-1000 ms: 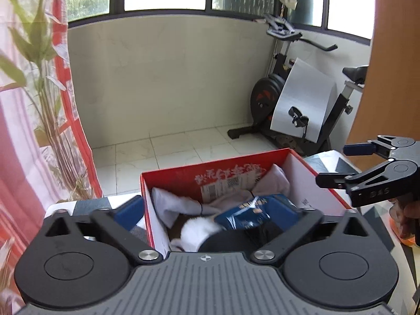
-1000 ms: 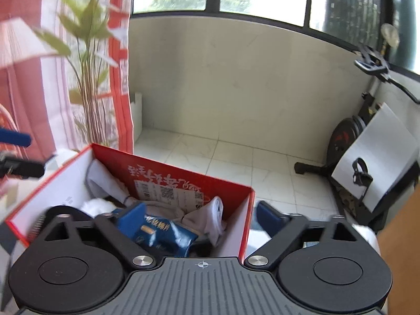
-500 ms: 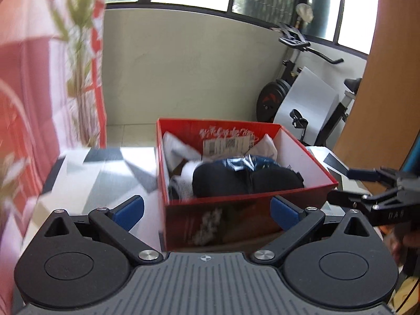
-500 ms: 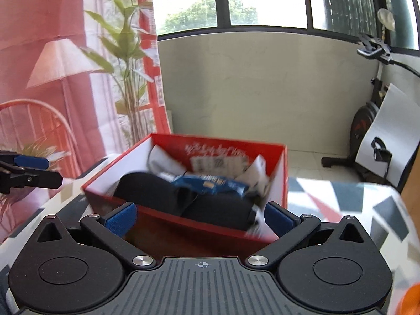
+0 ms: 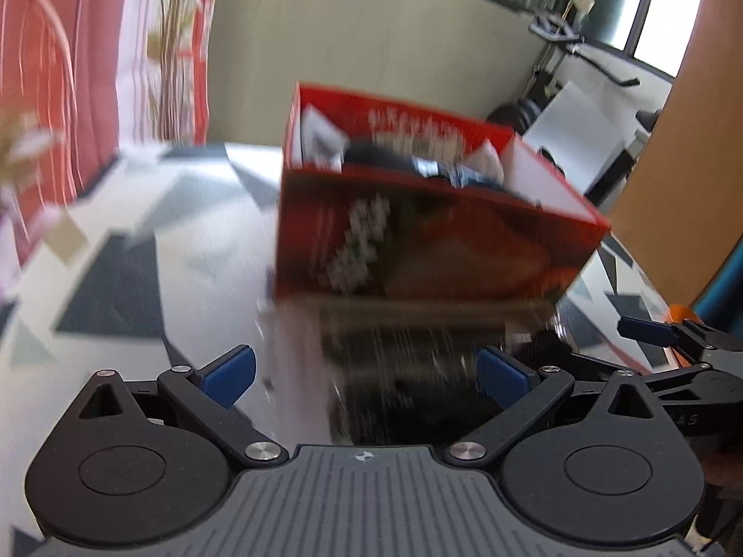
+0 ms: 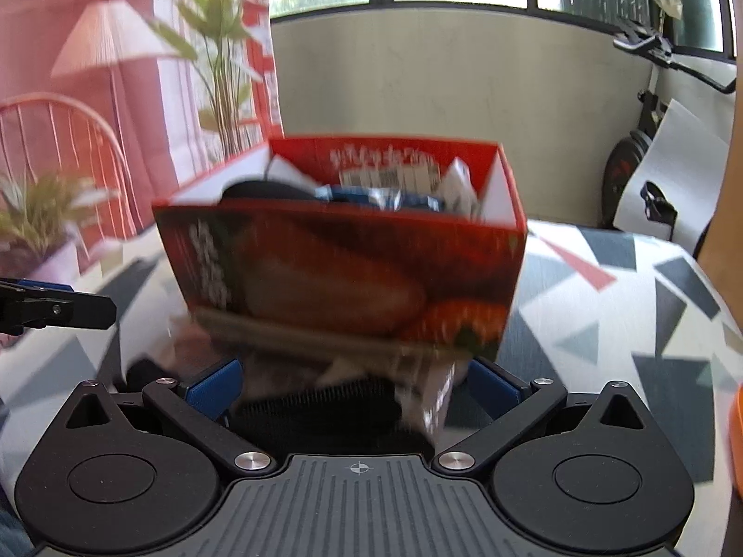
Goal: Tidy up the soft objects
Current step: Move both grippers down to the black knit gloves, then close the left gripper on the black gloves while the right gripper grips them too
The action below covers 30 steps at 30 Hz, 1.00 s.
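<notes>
A red cardboard box [image 5: 432,241] stands on the patterned table, also in the right wrist view [image 6: 343,269]. It holds white socks [image 5: 320,132], a dark rolled item [image 6: 260,190] and a blue packet [image 6: 371,197]. A blurred dark soft item in clear wrapping [image 5: 399,380] lies in front of the box between my left gripper's [image 5: 367,373] open fingers; it also shows between my right gripper's [image 6: 353,387] open fingers [image 6: 343,399]. Whether either touches it is unclear. Each gripper shows at the edge of the other view.
The table [image 5: 116,255] has a white cloth with grey triangles. A plant and red curtain [image 6: 223,69] stand at the left, an exercise bike [image 6: 650,139] at the back right, a wooden panel [image 5: 673,162] at the right. An orange object [image 6: 736,441] sits at the right edge.
Both grippers have pulled back and down from above the box to table level in front of it. The wrapped dark item now lies between their fingers. Both stay open.
</notes>
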Available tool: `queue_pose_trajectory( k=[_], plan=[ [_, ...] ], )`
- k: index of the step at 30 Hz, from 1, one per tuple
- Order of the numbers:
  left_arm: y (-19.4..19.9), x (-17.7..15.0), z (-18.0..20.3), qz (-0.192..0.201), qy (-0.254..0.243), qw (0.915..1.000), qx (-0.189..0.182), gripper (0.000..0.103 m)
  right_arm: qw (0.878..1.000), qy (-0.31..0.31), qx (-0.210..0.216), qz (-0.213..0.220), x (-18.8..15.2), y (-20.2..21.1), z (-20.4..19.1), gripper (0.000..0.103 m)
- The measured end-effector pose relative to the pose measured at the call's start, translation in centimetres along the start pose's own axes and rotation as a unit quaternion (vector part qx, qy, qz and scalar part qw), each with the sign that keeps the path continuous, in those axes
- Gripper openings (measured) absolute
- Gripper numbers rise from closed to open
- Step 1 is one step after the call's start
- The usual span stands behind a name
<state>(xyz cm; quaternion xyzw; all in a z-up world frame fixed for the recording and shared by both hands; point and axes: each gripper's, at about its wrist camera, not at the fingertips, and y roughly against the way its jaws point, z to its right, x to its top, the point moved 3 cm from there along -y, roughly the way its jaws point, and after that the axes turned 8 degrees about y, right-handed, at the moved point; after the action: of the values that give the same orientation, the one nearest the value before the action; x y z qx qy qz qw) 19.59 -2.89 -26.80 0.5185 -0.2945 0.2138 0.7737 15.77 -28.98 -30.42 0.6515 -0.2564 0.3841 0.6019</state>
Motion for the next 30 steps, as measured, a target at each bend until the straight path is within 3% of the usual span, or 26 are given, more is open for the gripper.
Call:
queue_pose_trajectory(
  k=[6,10,14,17,26,28,30],
  plan=[
    [-0.9,-1.1,0.0,-0.018,-0.007,0.9998,-0.003,0.099,1.0,0.002,-0.007,-0.014,-2.0,-0.7,-0.6,0.092],
    [-1.0,-1.0,0.2,-0.031,0.011,0.9984,-0.046,0.092,1.0,-0.005,-0.003,-0.012,-2.4,-0.5,-0.6,0.081],
    [-1.7,-1.4,1.2,-0.047,-0.003,0.9966,-0.068,0.076,1.0,-0.012,0.013,-0.024,-2.9,-0.7,-0.7,0.077],
    [-2.4,-1.9,1.8,-0.059,-0.012,0.9957,-0.071,0.066,0.999,-0.012,0.019,-0.027,-3.2,-0.8,-0.9,0.075],
    [-3.6,-3.2,0.6,-0.093,0.019,0.9933,-0.066,0.064,0.998,-0.013,0.047,-0.041,-3.7,-0.9,-1.7,0.067],
    [-3.6,-3.4,0.5,-0.093,0.02,0.9932,-0.066,0.059,0.998,-0.014,0.052,-0.043,-3.9,-1.0,-1.9,0.066],
    [-3.5,-3.4,0.3,-0.089,0.016,0.9939,-0.064,0.046,0.997,-0.018,0.056,-0.045,-3.9,-1.0,-2.0,0.065]
  ],
)
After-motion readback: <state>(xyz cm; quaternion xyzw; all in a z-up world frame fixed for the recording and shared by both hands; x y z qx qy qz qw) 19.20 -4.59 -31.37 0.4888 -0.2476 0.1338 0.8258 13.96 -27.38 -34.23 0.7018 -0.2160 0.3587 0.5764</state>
